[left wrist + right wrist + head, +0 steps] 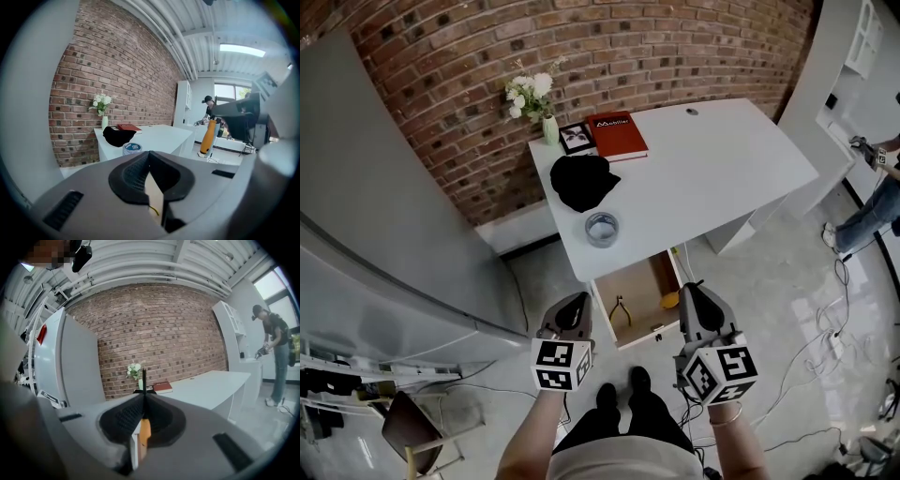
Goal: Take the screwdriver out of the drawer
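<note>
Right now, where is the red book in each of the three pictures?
Head view: red book at the white desk's far end, by the brick wall.
Left gripper view: red book left of centre, on the desk behind a black cloth.
Right gripper view: red book just right of centre, beside the screwdriver's shaft.
Shared landmark: the vase of white flowers, left of the book in every view.

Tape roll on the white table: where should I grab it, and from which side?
The tape roll lies flat near the front edge of the table, with its round wall standing up. Come from above and squeeze across its outside. Whether its middle is open, I can't tell.
</note>
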A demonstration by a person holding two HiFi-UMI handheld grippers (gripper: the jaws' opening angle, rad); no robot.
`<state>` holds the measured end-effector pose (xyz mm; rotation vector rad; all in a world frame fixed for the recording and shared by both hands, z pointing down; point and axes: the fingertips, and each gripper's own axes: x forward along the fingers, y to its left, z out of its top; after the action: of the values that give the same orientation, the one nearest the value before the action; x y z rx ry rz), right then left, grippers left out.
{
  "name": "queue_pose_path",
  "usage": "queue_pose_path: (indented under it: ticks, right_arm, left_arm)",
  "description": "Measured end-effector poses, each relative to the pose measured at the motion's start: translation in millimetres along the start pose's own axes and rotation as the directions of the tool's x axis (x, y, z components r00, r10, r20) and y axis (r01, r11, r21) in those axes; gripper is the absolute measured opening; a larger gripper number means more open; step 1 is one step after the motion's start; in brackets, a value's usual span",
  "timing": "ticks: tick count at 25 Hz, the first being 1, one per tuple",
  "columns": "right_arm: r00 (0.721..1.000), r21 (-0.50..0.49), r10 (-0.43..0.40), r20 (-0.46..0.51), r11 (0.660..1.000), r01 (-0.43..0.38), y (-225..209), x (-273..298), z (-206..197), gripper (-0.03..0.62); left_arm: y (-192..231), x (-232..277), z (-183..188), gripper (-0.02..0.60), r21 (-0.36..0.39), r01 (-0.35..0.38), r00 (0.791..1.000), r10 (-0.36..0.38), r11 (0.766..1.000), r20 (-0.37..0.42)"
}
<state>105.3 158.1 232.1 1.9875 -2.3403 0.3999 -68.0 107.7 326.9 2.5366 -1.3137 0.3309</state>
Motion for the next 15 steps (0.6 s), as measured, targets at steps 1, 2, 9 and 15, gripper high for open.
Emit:
queue_pose_path:
  ticks: [1,2,9,15]
  right_arm:
    - [1.0,0.0,-0.003,0.001,1.0,0.003,0.2,-0.5,0.1,0.014]
    - [1.0,0.0,-0.006,0.0,1.0,0.006,0.3,-0.7,-0.1,0.014]
    - [1.0,-0.007,-0.018,-0.009,1.0,0.018,2.3,-0.6,-3.5,0.014]
    - [1.0,-0.008,-0.022,-0.011,1.0,0.022,0.5,1.4,-3.2,0.014]
  left_arm:
    - [0.2,-0.2,0.2,-0.008,0.001,0.002,1.0,-0.002,1.0,0.0]
    - [0.6,-0.3,0.4,-0.008,0.001,0.004,1.0,-0.004,1.0,0.0]
    - [3.6,0.4,2.5,-0.008,0.007,0.014,1.0,-0.014,1.0,0.004]
    - [3.7,2.4,2.7,-0.008,0.003,0.016,1.0,-0.016,1.0,0.001]
